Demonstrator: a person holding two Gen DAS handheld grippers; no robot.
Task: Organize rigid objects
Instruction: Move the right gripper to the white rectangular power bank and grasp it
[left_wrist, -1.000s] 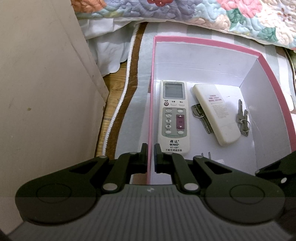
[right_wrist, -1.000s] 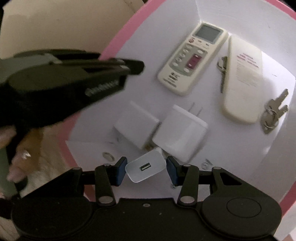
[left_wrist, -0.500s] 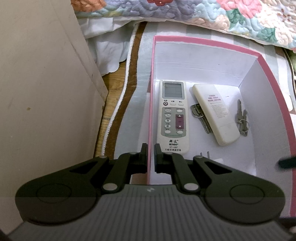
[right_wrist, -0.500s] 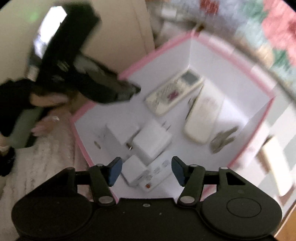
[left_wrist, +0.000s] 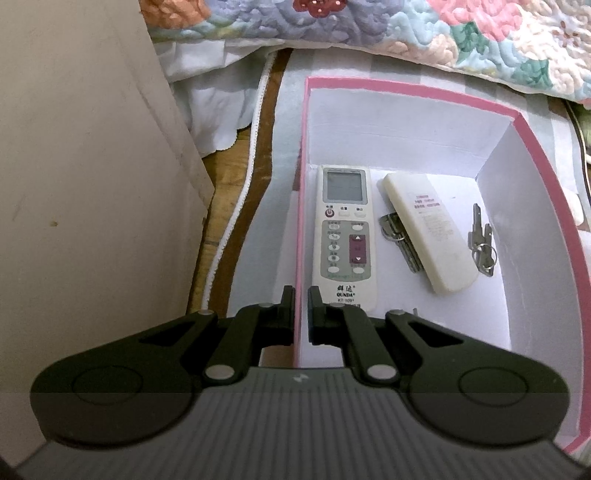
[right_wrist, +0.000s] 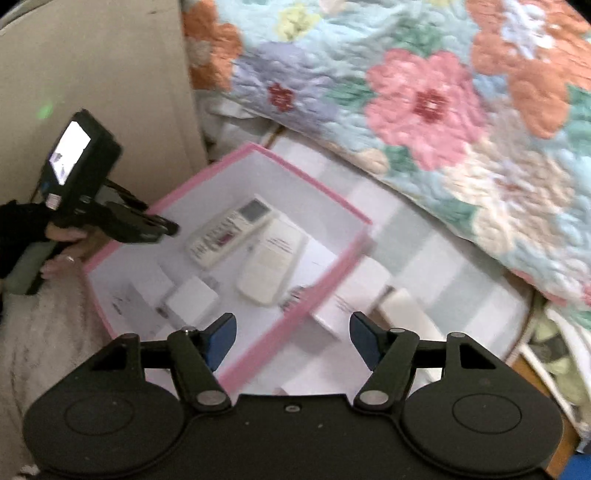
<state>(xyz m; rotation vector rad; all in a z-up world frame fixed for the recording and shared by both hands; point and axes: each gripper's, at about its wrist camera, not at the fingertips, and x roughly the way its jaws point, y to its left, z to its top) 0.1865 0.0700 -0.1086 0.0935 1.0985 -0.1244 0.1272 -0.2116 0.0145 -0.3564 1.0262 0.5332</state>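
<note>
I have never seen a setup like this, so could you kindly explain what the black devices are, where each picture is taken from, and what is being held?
There is no robot here: a person holds a hand-operated gripper in each hand, and each carries a camera looking along its jaws.

The left wrist view shows the left gripper shut on the pink box, pinching its side wall. Inside lie a remote with a screen, a plain white remote and two sets of keys.

The right wrist view looks down from higher up. The right gripper is open and holds nothing; its jaws have just been opening. It also shows the left gripper from outside, white chargers in the box, and a floral quilt behind.
</note>
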